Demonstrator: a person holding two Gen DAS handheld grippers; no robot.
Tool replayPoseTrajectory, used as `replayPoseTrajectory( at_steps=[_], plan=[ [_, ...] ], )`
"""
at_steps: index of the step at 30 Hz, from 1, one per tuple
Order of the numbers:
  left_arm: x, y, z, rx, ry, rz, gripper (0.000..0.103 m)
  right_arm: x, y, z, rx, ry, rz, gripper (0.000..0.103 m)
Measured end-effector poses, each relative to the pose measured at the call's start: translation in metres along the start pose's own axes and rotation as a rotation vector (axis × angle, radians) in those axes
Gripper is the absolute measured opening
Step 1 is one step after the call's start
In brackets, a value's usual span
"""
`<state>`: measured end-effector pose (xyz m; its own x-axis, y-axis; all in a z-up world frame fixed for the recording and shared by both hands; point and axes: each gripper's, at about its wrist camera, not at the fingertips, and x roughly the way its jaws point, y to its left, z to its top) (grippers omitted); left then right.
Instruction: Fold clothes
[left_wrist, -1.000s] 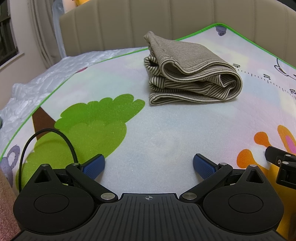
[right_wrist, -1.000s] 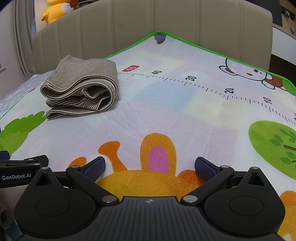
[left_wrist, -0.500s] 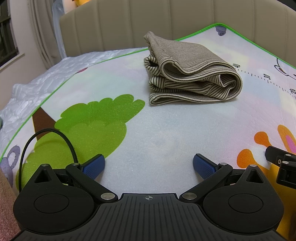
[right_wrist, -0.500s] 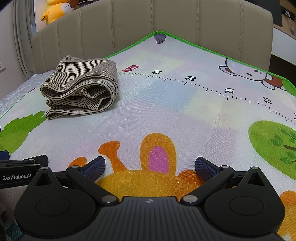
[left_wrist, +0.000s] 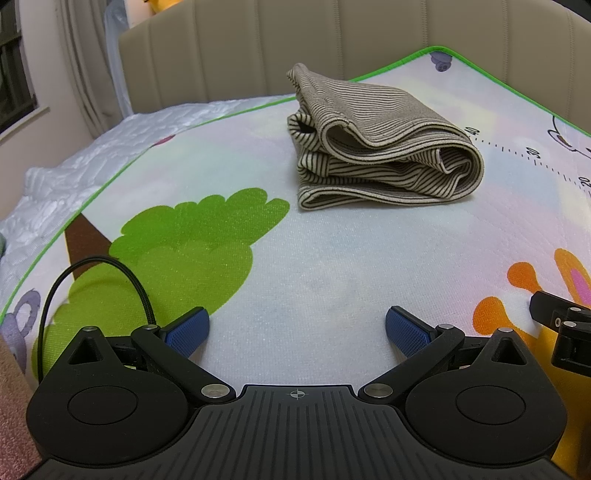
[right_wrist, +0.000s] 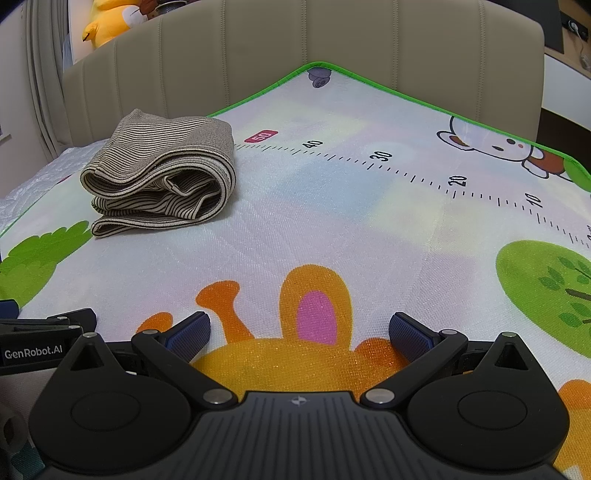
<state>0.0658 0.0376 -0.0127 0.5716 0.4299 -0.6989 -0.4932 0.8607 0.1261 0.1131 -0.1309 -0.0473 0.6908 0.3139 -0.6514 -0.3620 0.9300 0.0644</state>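
A brown-and-cream striped garment (left_wrist: 384, 147) lies folded into a thick stack at the far side of the colourful play mat (left_wrist: 332, 266). It also shows in the right wrist view (right_wrist: 162, 177), at the far left. My left gripper (left_wrist: 297, 328) is open and empty, low over the mat, well short of the garment. My right gripper (right_wrist: 299, 332) is open and empty, low over the orange cartoon print, to the right of the left one. Neither gripper touches the garment.
The mat (right_wrist: 369, 221) covers a bed with a beige padded headboard (right_wrist: 295, 55) behind it. White quilted bedding (left_wrist: 74, 177) shows left of the mat's green edge. A black cable (left_wrist: 92, 266) loops by my left gripper. A yellow plush toy (right_wrist: 107, 18) sits behind the headboard.
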Motion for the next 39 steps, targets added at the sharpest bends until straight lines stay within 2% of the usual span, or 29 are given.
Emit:
replayPoseTrajectory(
  at_steps=[26,33,36,39],
  plan=[
    [-0.001,0.001,0.001,-0.01,0.006,-0.005,0.103,-0.001,-0.001,0.0,-0.001,0.0,0.002,0.103],
    [-0.004,0.009,0.008,-0.038,0.013,-0.034,0.103,-0.003,0.003,0.002,-0.001,0.009,-0.013,0.103],
    [-0.011,0.021,0.017,-0.09,0.006,-0.067,0.103,-0.011,0.011,0.002,-0.015,0.032,0.045,0.103],
    [-0.022,0.042,0.036,-0.17,-0.033,-0.115,0.103,-0.023,0.03,0.001,-0.087,0.082,0.151,0.103]
  ],
)
